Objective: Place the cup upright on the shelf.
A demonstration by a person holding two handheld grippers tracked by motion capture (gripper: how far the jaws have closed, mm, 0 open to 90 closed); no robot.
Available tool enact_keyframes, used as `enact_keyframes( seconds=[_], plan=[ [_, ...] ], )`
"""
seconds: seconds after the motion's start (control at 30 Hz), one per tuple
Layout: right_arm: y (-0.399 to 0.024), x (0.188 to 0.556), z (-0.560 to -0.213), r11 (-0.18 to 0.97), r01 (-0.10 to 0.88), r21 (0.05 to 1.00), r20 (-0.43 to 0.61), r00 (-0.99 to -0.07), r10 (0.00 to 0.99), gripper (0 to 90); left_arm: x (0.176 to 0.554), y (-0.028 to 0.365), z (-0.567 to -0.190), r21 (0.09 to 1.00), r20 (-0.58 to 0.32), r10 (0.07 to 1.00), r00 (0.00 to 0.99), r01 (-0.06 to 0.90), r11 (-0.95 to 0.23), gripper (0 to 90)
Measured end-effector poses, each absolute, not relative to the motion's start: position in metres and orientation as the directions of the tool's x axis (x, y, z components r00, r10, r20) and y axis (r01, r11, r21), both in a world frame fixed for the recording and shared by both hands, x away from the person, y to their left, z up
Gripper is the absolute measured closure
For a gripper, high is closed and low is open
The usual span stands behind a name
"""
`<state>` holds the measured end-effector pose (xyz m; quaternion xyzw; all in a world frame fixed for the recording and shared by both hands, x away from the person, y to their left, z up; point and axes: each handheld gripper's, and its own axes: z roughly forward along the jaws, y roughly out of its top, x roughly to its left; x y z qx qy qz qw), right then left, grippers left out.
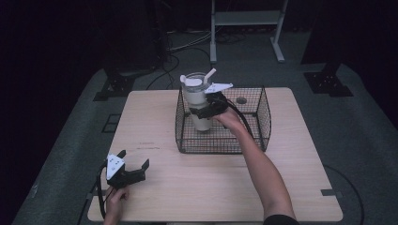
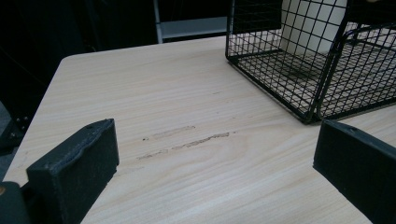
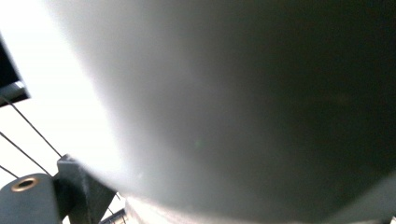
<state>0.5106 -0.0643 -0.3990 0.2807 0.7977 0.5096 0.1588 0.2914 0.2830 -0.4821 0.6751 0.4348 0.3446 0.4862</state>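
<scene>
Close against my right gripper (image 1: 202, 111), clamped at its middle, the cup (image 1: 197, 101) stands upright inside the basket (image 1: 263, 117). My left gripper (image 1: 133, 169) rests on the table (image 1: 197, 187), jaws apart.

A pale wooden surface (image 1: 187, 187) stands on grey floor (image 1: 347, 126) (cables trail behind it), a white frame (image 1: 246, 18) beyond in darkness.

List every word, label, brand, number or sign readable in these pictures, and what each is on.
None can be read. The white tumbler held by the right tool shows no print. The wire basket, the table and the left tool bear no lettering either.
</scene>
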Motion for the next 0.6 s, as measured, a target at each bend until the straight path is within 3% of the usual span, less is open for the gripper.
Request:
enact_keyframes(
  seconds=[0.6],
  plan=[
    [-0.055,0.521,-0.419,0.385,0.321,0.865,0.034,-0.803,0.595,8.1,0.292,0.284,-0.482,0.958,0.031,0.923,0.385,0.252,-0.137,0.0]
  ],
)
